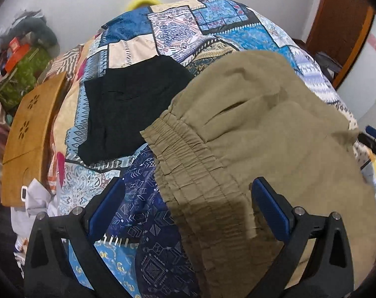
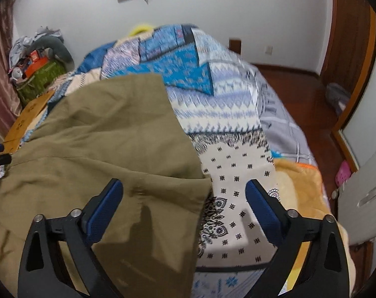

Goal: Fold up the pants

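Olive-khaki pants [image 1: 274,136] lie on a patterned patchwork bedspread [image 1: 178,27]. Their elastic waistband [image 1: 188,154] points toward me in the left wrist view. My left gripper [image 1: 188,198] is open, hovering just above the waistband, empty. In the right wrist view the pants [image 2: 101,136] fill the left half, with their edge running down the middle. My right gripper [image 2: 184,198] is open and empty above that edge, left finger over the cloth, right finger over the bedspread [image 2: 237,173]. The right gripper's tip shows at the far right of the left wrist view [image 1: 374,139].
A folded black garment [image 1: 128,104] lies on the bed left of the pants. A wooden lap table [image 1: 29,134] stands at the bed's left edge, with clutter and a green box [image 1: 26,74] behind. A wooden door [image 2: 349,37] and red-brown floor [image 2: 299,87] are on the right.
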Available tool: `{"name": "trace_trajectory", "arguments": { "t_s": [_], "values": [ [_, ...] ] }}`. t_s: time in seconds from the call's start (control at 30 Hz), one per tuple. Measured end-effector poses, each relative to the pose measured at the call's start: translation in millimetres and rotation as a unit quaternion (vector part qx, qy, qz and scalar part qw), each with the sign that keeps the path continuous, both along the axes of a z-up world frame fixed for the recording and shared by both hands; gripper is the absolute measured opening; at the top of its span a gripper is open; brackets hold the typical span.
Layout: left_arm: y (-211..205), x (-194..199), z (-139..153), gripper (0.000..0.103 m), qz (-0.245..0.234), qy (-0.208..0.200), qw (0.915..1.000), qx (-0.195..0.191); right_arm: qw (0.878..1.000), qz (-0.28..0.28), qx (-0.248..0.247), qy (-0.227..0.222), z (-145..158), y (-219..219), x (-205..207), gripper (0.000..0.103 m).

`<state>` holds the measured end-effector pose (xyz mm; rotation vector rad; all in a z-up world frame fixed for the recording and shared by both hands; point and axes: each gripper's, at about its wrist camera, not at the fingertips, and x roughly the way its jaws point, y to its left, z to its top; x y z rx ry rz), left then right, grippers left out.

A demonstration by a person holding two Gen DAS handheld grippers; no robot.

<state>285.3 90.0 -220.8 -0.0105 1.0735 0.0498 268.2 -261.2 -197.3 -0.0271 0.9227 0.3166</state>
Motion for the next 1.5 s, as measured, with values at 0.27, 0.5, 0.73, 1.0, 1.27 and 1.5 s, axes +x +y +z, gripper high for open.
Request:
{"name": "trace_trajectory", "arguments": {
  "t_s": [0.27,0.5,0.73,1.0,1.27,1.5],
  "values": [
    [10,2,-11,0.101,0.000,0.011,0.9991,-0.040,0.996,0.008,0.067,0.063,-26,-4,16,0.057],
    [12,-4,-6,0.082,-0.008,0.035,0.9924,-0.118,0.995,0.014,0.068,0.074,-33,-1,19,0.032],
    [9,-9,-16,0.083,-0.015,0.042,0.9945,-0.095,0.997,0.027,0.033,0.060,-31,9,22,0.021],
    [7,-7,-15,0.083,-0.008,0.019,0.9998,-0.002,0.998,0.035,-0.014,0.050,-29,25,24,0.015],
    [19,-1,-19,0.091,-0.017,0.028,0.9994,-0.014,0.997,0.050,-0.032,0.057,-23,23,22,0.016],
    [25,-5,-19,0.090,-0.017,0.029,0.9990,-0.028,0.998,-0.019,-0.046,0.034,-4,-15,22,0.010]
  ]
}}
